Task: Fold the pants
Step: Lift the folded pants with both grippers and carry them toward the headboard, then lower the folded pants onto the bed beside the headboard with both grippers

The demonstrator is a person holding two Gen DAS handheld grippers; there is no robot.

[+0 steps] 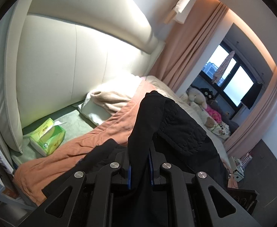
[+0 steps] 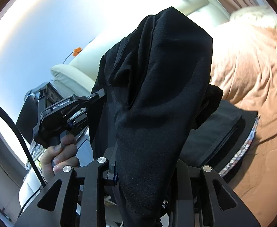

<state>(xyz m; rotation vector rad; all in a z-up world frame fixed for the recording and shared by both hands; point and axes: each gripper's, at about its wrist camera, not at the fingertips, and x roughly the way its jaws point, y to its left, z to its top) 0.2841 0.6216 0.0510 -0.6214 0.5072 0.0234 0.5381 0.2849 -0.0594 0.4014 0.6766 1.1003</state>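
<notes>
The black pants hang lifted above the bed, held by both grippers. My left gripper is shut on a bunched fold of the pants, which drape over and past its fingers; a stitched pocket shows on the right. In the right wrist view the pants rise as a tall black bundle. My right gripper is shut on them, its right finger hidden by cloth. The left gripper shows there, hand-held, its tip in the fabric. Part of the pants lies on the orange blanket.
An orange blanket covers the bed. A green tissue box and a cream pillow lie near the padded headboard. Stuffed toys sit by the window. Curtains hang on the right.
</notes>
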